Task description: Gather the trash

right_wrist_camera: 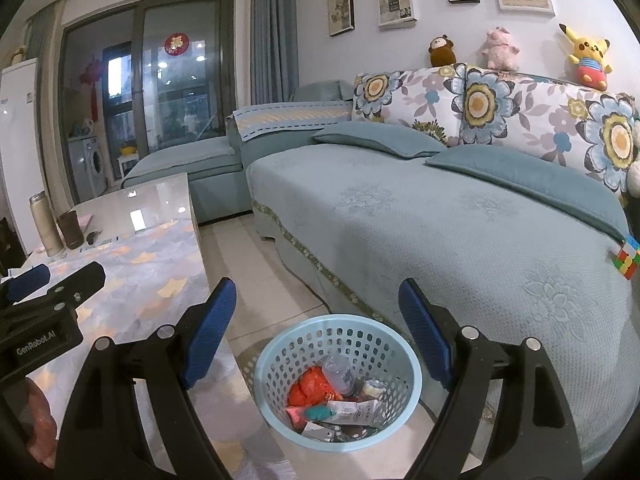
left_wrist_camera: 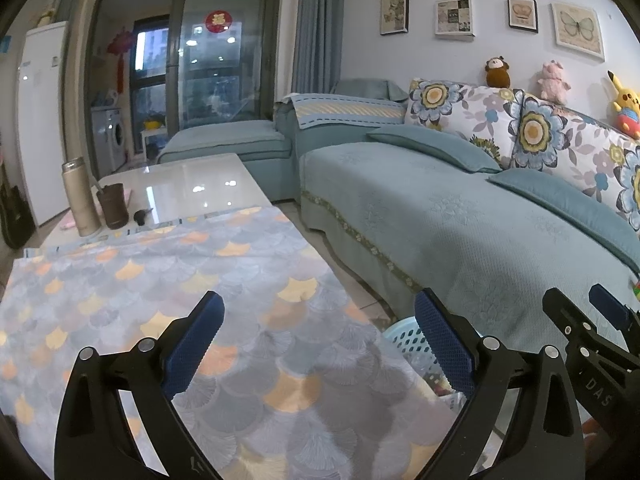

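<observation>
A light blue perforated waste basket (right_wrist_camera: 276, 364) stands on the floor between the table and the sofa. It holds an orange wrapper (right_wrist_camera: 310, 390), a small clear bottle (right_wrist_camera: 338, 372) and several other scraps. My right gripper (right_wrist_camera: 316, 316) is open and empty, above the basket. My left gripper (left_wrist_camera: 318, 330) is open and empty over the patterned tablecloth (left_wrist_camera: 160, 288); the basket's rim (left_wrist_camera: 404, 338) shows between its fingers. Each gripper appears at the edge of the other's view, the right one (left_wrist_camera: 580, 312) and the left one (right_wrist_camera: 56, 276).
A thermos (left_wrist_camera: 80, 196), a brown cup (left_wrist_camera: 112, 206) and a small dark object (left_wrist_camera: 142, 216) stand at the table's far left. A teal sofa (right_wrist_camera: 440, 232) runs along the right, with a Rubik's cube (right_wrist_camera: 626, 256) on it. Tiled floor lies between table and sofa.
</observation>
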`<state>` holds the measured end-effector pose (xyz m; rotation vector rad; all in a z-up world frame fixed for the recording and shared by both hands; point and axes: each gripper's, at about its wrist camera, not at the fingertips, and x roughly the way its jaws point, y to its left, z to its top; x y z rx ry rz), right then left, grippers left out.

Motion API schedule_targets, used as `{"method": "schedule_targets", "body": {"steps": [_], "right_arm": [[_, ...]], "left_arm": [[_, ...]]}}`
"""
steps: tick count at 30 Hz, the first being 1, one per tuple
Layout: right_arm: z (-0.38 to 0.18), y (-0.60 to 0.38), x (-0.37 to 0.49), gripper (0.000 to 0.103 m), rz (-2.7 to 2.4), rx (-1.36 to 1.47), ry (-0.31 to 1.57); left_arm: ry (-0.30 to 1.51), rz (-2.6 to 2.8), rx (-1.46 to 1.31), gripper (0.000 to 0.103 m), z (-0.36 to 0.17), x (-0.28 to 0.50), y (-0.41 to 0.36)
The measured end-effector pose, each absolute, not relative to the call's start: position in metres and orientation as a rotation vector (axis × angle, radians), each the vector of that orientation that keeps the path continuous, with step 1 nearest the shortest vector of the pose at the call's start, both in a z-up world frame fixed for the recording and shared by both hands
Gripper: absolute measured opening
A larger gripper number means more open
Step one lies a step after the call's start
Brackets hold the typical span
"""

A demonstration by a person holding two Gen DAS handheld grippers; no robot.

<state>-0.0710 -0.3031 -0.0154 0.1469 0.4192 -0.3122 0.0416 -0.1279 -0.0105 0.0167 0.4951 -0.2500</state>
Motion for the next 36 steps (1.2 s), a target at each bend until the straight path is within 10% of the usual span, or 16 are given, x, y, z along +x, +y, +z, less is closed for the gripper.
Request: {"method": "schedule_targets", "body": {"steps": [36], "right_arm": [[-0.0141,-0.2983,-0.0729,0.079,-0.296,0.16,0.41]], "left_arm": [[0.498,-0.253,0.015,0.093,-0.0112,0.0425,-0.1259]]}}
